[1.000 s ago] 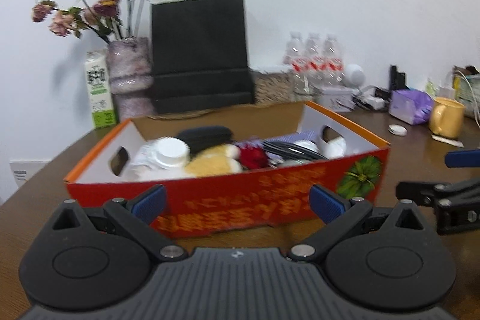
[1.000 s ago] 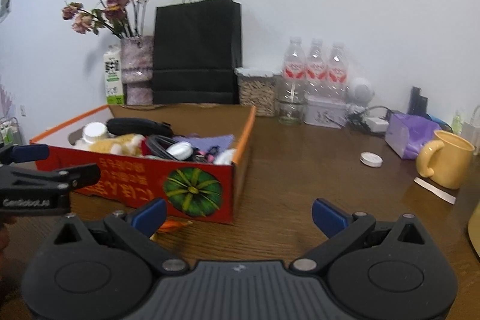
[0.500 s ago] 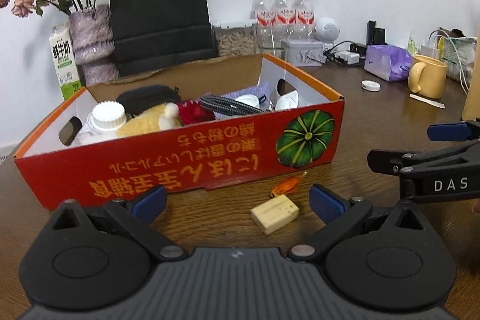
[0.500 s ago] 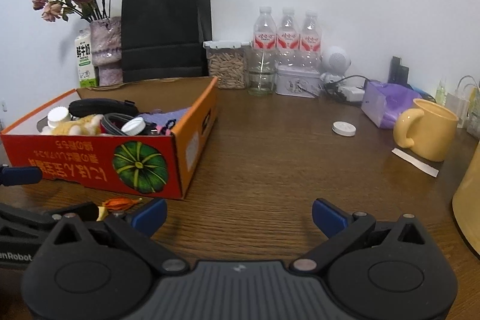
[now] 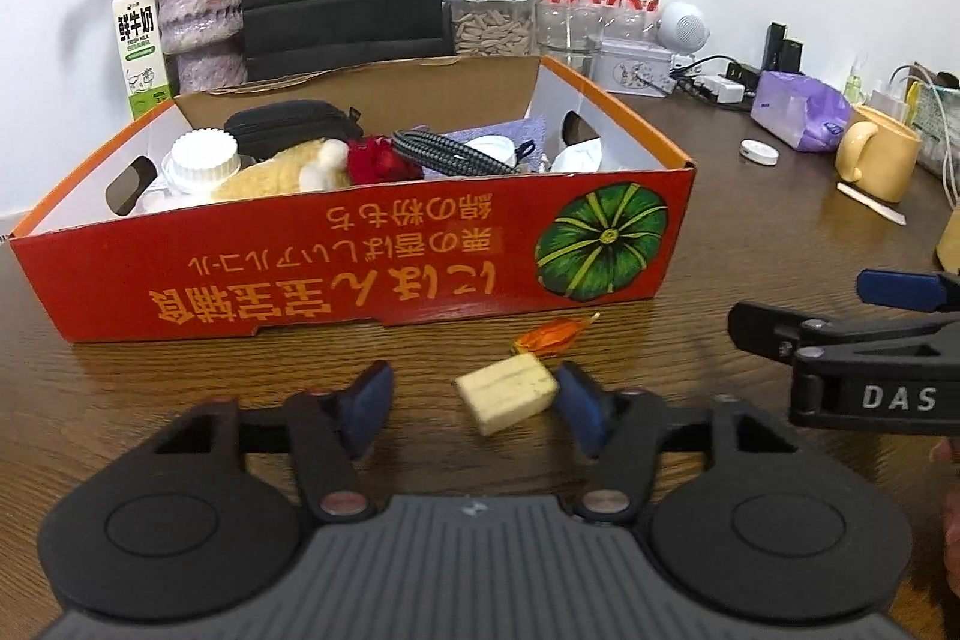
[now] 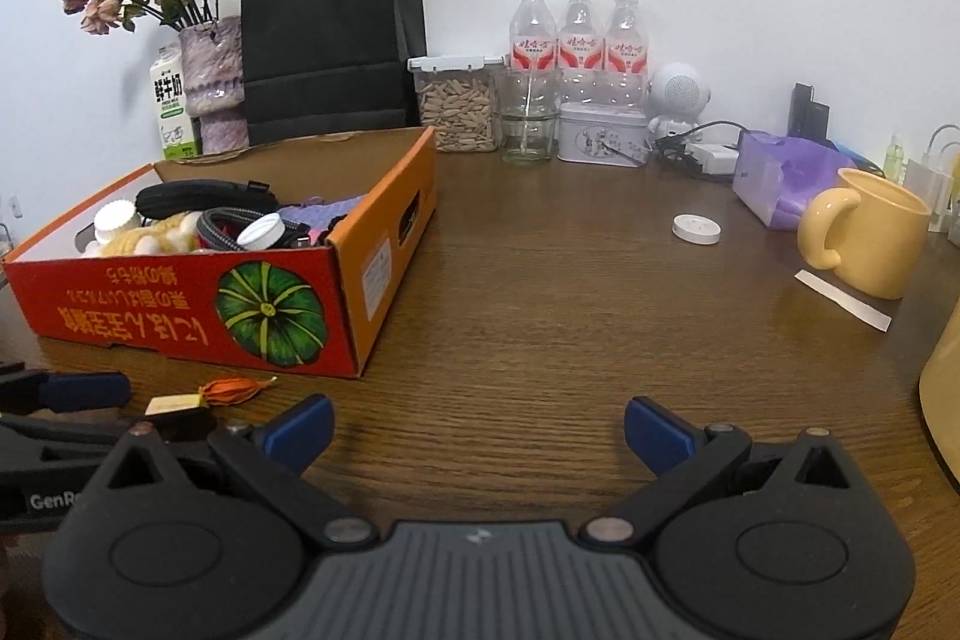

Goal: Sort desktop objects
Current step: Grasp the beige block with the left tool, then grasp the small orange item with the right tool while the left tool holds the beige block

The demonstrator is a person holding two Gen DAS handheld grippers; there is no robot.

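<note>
A cream block (image 5: 506, 393) lies on the wooden table in front of the red box (image 5: 372, 256). My left gripper (image 5: 474, 409) is open around it; the block is next to the right finger (image 5: 579, 409), with a gap to the left finger. An orange wrapped sweet (image 5: 555, 334) lies just behind the block. The red box holds a white-capped bottle, a plush toy, a black case and cables. In the right wrist view, the block (image 6: 171, 404), sweet (image 6: 231, 391) and box (image 6: 198, 304) sit at the left. My right gripper (image 6: 477, 430) is open and empty above bare table.
A yellow mug (image 6: 870, 241), a white round lid (image 6: 696, 227), a purple pack (image 6: 786, 175) and a paper strip (image 6: 843, 299) lie to the right. A black bag (image 6: 330, 33), a vase, a milk carton, a jar, three bottles and a tin line the back wall.
My left gripper has moved forward and down to the cream block and its fingers have narrowed around it. My right gripper has shifted slightly, still open.
</note>
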